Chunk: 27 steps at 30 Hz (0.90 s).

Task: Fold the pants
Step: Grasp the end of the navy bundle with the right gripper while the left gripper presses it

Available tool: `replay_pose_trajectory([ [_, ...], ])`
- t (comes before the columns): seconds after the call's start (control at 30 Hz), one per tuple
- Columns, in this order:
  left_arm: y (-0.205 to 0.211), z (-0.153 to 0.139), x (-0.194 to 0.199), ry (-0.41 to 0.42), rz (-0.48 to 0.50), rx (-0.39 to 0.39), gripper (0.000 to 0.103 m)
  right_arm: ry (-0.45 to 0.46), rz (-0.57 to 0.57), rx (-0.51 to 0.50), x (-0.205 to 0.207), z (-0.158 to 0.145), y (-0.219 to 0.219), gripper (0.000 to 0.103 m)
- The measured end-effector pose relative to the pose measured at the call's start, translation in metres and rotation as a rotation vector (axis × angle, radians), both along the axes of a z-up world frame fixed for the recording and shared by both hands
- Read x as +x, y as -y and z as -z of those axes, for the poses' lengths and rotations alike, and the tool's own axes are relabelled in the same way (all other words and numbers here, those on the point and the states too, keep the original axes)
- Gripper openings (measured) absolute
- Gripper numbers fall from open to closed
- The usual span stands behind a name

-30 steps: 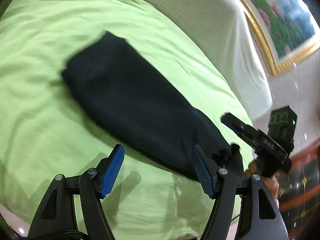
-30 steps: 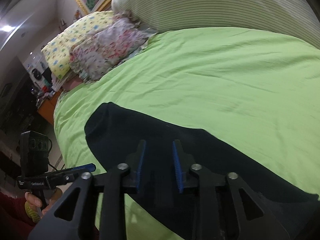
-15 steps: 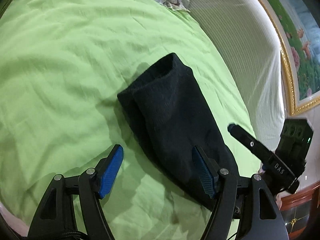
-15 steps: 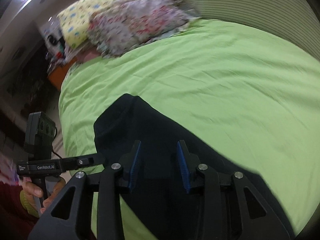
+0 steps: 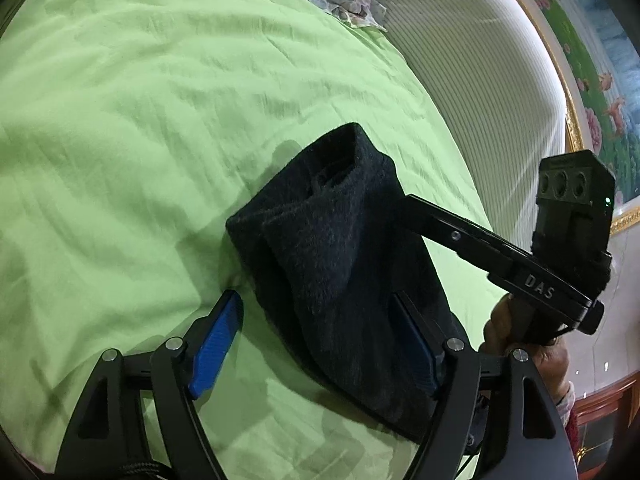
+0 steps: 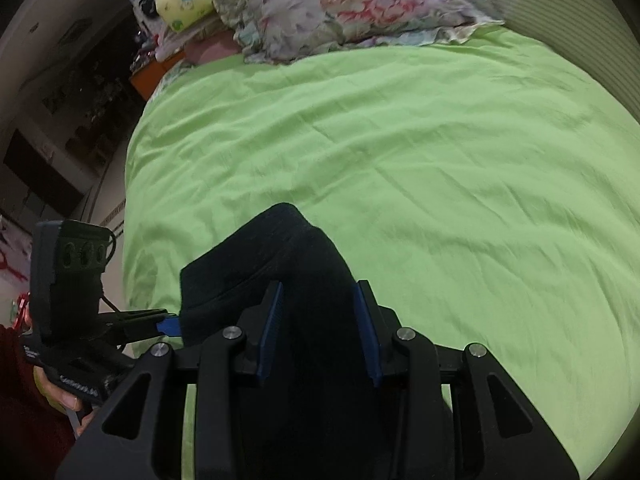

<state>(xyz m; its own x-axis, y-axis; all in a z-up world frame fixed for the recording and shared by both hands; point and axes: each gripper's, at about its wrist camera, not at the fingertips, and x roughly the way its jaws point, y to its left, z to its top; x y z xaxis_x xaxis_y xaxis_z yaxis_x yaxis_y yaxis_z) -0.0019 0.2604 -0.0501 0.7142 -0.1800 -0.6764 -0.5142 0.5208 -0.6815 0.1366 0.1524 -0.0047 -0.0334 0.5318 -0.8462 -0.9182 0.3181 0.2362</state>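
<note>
The pants (image 5: 340,272) lie on the green sheet (image 5: 140,120), a dark bundle running from 12 o'clock down toward 5 o'clock in your left wrist view. They sit between your left gripper's (image 5: 320,340) fingers: the right pad is against or just over the cloth, while the left pad (image 5: 218,336) stands clear of it on the sheet side. That gripper is spread wide and holds nothing.

In your right wrist view the pants (image 6: 272,264) fill the space from centre to 6 o'clock, and your right gripper (image 6: 320,332) has its blue pads on either side of the raised fold. The pads stand partly apart with dark cloth between them; the fabric is too black there to tell whether they are pinching it or only straddling it.

The cloth is black or very dark navy, soft and fuzzy, doubled over on itself. At the far end an open tube-like end stands up, showing a hollow inside. A long crease runs down the bundle's length.

From the left view, your right gripper (image 5: 408,200) comes in at 3 o'clock, tip at the pants' edge. A floral pillow (image 6: 340,4) lies at 12 o'clock and a striped headboard (image 5: 480,80) at 1 o'clock.
</note>
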Motion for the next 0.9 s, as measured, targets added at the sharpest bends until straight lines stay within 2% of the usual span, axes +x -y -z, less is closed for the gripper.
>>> replay_pose_trajectory([
  [0.17, -0.003, -0.001, 0.006, -0.004, -0.012, 0.002, 0.076, -0.046, -0.026, -0.025, 0.009, 0.009, -0.011, 0.038],
  [0.43, -0.002, 0.003, 0.009, 0.008, -0.017, -0.003, 0.076, -0.186, -0.061, -0.04, 0.019, 0.026, -0.019, 0.042],
  [0.47, -0.001, 0.002, 0.009, 0.008, -0.016, 0.005, 0.075, -0.181, -0.075, -0.039, 0.017, 0.025, -0.019, 0.038],
  [0.5, -0.001, 0.002, 0.009, 0.008, -0.015, 0.01, 0.074, -0.173, -0.086, -0.036, 0.015, 0.024, -0.018, 0.03],
  [0.6, -0.001, 0.002, 0.011, 0.011, -0.012, 0.023, 0.072, -0.184, -0.086, 0.004, 0.013, 0.016, -0.009, 0.023],
  [0.73, -0.003, 0.002, 0.014, 0.009, -0.02, 0.035, 0.063, -0.191, -0.072, 0.062, 0.013, 0.004, 0.006, 0.021],
  [0.8, -0.004, 0.002, 0.015, 0.009, -0.01, 0.046, 0.053, -0.181, -0.073, 0.083, 0.009, -0.004, 0.012, 0.021],
  [0.83, -0.005, 0.002, 0.016, 0.011, -0.005, 0.044, 0.045, -0.177, -0.075, 0.089, 0.008, -0.006, 0.016, 0.021],
  [0.9, -0.007, 0.004, 0.016, 0.025, 0.005, 0.008, 0.043, -0.153, -0.078, 0.092, 0.002, -0.012, 0.02, 0.021],
])
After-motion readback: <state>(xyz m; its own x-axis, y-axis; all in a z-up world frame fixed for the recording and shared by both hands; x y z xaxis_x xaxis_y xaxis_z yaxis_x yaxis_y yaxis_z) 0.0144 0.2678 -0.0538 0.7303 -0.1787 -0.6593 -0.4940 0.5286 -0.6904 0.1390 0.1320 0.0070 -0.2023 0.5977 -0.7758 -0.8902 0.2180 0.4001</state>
